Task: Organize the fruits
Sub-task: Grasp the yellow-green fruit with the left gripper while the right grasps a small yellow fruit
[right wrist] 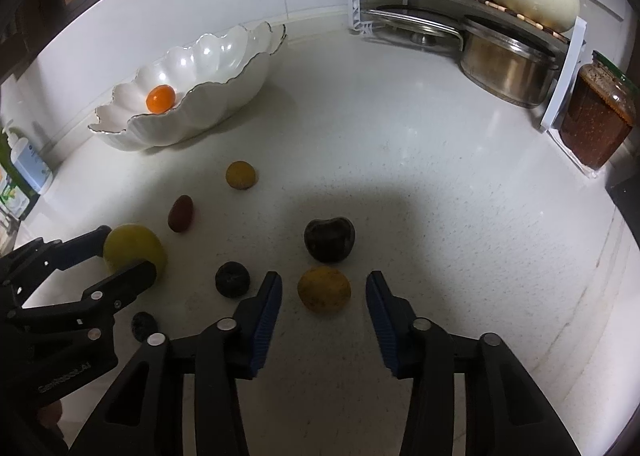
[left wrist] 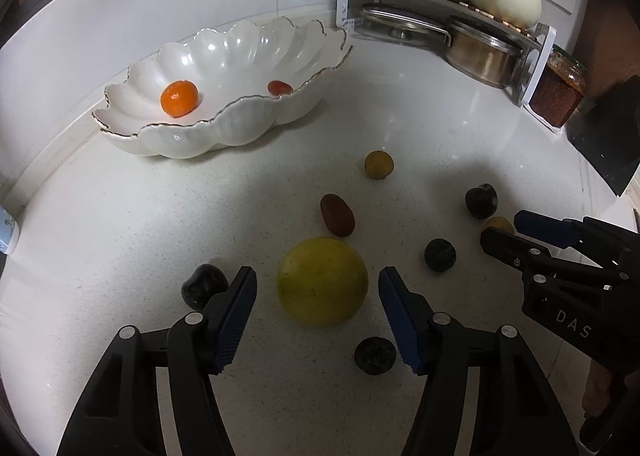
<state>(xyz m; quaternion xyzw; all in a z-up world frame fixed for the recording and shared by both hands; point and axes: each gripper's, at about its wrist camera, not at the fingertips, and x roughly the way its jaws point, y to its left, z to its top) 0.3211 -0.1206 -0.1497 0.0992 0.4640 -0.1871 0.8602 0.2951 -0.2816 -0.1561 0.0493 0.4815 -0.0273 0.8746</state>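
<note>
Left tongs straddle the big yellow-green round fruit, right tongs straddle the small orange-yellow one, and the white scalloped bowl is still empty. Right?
Not quite: the white scalloped bowl is not empty. The left wrist view shows a bright orange mandarin and a small red fruit inside it. The rest holds: the left tongs straddle the big yellow-green round fruit, and the right tongs straddle the small orange-yellow fruit.

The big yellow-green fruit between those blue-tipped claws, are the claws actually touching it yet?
Apart. In the left wrist view the big yellow-green fruit sits between the left gripper pads, with bare counter showing on both sides.
</note>
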